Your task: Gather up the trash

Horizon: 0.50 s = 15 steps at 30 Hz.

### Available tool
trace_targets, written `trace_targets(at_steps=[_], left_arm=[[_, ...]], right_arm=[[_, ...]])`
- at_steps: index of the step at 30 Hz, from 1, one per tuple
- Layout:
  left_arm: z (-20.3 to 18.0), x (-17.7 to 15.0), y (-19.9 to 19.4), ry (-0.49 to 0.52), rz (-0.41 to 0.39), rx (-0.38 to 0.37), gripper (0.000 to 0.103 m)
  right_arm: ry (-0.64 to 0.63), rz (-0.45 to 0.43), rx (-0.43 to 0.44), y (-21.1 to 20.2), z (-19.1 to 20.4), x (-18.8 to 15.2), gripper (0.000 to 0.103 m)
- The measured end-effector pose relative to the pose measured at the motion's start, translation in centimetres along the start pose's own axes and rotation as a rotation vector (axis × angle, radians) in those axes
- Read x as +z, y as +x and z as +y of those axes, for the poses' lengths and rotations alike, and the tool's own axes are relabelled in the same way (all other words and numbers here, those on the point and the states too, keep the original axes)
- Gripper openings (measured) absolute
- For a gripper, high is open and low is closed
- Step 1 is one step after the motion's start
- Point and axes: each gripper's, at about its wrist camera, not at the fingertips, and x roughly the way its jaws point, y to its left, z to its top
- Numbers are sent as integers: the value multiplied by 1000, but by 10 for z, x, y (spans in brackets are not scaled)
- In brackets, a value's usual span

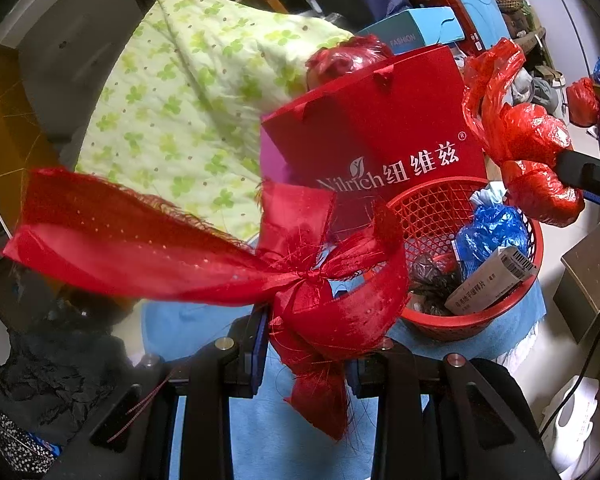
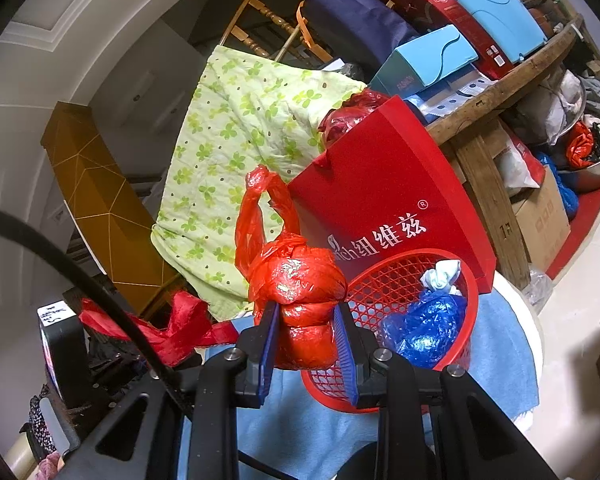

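Two hand-held tools are each carrying a piece of red trash toward a red mesh basket [image 2: 416,280] that stands on a blue cloth [image 2: 496,344] covering a low round surface. The right tool [image 2: 306,338] is clamped on a knotted red plastic bag [image 2: 300,280]; its blue pads press the bag's lower bulge from both sides, and the bag's twisted handles stick up above it. In the right view the bag hangs just beside the basket's near left rim, not yet over the opening. The left tool [image 1: 302,354] is clamped on a red ribbon bow [image 1: 312,276], gripping its lower tail; the loops and one long frayed end spread out to the left. The bow sits near the basket's left side, also short of the opening. The basket already holds a crumpled blue bag [image 2: 424,328], a wad of pale paper [image 2: 442,274], a dark bag and a small carton [image 1: 492,280]. A red gift bag [image 2: 384,200] with white lettering stands right behind the basket, with a green-patterned quilt [image 2: 236,136] behind that. The step in hand appears to be the carry to the basket, with both items lifted and neither dropped. The next move likely calls for bringing each tool over the rim and then parting its pads, so the item falls inside and not on the cloth; the ribbon's long tail may drape over the edge.
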Motion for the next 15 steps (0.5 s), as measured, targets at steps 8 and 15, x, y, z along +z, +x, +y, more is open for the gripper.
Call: trace_targets(at_steps=[8,15], left_arm=[[0,0,2,2,6,-6,34],[-2,0,3,6,6,-5,34]], right_arm=[[6,-2,-4,-1,-1,-1,30],[9,-5,-8,-3,0,-5,30]])
